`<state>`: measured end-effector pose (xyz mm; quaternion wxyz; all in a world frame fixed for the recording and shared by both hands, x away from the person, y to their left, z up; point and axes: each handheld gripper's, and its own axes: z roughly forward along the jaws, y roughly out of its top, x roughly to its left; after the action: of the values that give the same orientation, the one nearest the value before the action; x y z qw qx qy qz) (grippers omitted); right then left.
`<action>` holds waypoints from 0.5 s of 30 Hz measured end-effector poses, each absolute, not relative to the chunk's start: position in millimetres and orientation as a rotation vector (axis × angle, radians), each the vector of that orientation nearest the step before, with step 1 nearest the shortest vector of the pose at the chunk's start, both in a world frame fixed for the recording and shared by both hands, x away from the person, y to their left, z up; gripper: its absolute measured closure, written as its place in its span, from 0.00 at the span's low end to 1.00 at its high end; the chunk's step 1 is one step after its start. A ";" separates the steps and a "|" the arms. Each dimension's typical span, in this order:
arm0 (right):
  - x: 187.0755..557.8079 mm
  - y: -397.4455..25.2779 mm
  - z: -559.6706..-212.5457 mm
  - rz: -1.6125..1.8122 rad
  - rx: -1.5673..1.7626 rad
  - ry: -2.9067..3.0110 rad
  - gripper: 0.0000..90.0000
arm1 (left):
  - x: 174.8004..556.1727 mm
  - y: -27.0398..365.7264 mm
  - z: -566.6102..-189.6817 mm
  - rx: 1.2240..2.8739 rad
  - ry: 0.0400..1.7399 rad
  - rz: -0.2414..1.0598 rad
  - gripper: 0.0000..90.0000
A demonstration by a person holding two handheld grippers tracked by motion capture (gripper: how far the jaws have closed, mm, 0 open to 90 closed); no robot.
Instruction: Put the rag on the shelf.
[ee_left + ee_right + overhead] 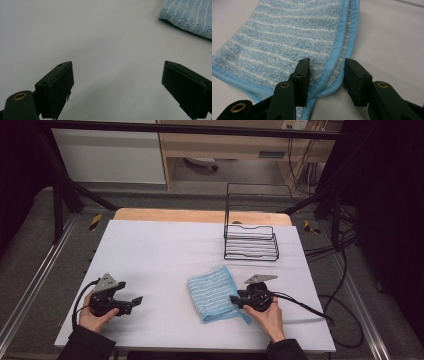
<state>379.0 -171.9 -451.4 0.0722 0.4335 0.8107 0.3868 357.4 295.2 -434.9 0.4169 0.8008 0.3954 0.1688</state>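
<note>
Right gripper [325,82]: its fingers [303,77] stand partly apart astride the bound edge of the folded blue striped towel [287,42], one finger on the pile and the other just outside the doubled hem, not yet pinched; this placement suggests a grasp of both layers at the fold's near corner. Left gripper [120,87]: fingers [58,87] spread wide over bare desk [100,37], holding nothing, with the towel [190,17] off at the upper right, apparently waiting clear of the work. The right gripper view alone reveals the two stacked hems and the gap left to close. The high view supplies the layout: the towel [215,292] lies near the desk's [160,250] front edge, between the left gripper [134,303] and right gripper [235,300], with a black wire rack [251,242] standing apart behind it.
</note>
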 end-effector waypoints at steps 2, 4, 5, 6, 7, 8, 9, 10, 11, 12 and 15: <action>379.4 -172.2 -451.7 1.168 1.305 2.434 0.63 | 357.4 295.2 -435.1 2.011 0.993 0.423 0.12; 379.1 -171.8 -451.6 1.168 1.316 2.432 0.66 | 357.5 295.1 -435.1 2.011 0.992 0.424 0.12; 379.1 -171.8 -451.6 1.168 1.316 2.432 0.66 | 357.5 295.1 -435.1 2.011 0.992 0.423 0.12; 378.9 -171.8 -451.0 1.172 1.339 2.441 0.72 | 357.6 295.4 -435.0 2.017 0.990 0.424 0.12; 378.7 -171.4 -450.8 1.175 1.351 2.443 0.74 | 357.6 295.4 -435.0 2.018 0.990 0.423 0.12; 378.6 -171.3 -450.4 1.177 1.361 2.444 0.76 | 357.6 295.4 -435.0 2.018 0.989 0.423 0.12; 378.6 -171.4 -450.0 1.181 1.370 2.446 0.78 | 357.6 295.3 -435.0 2.018 0.989 0.423 0.12; 378.6 -171.4 -450.0 1.181 1.370 2.446 0.78 | 357.6 295.4 -434.9 2.018 0.989 0.423 0.12; 378.5 -171.6 -448.9 1.186 1.383 2.442 0.83 | 357.6 295.1 -435.1 2.013 0.991 0.423 0.12; 378.5 -171.6 -448.9 1.186 1.383 2.442 0.83 | 357.5 295.2 -435.1 2.011 0.992 0.422 0.12; 377.0 -171.4 -444.7 1.190 1.400 2.429 0.89 | 357.5 295.9 -434.8 2.013 0.989 0.422 0.12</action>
<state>377.0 -171.4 -444.7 0.0481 0.4592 0.7966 0.3902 357.5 295.9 -434.8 0.4163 0.8020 0.3941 0.1681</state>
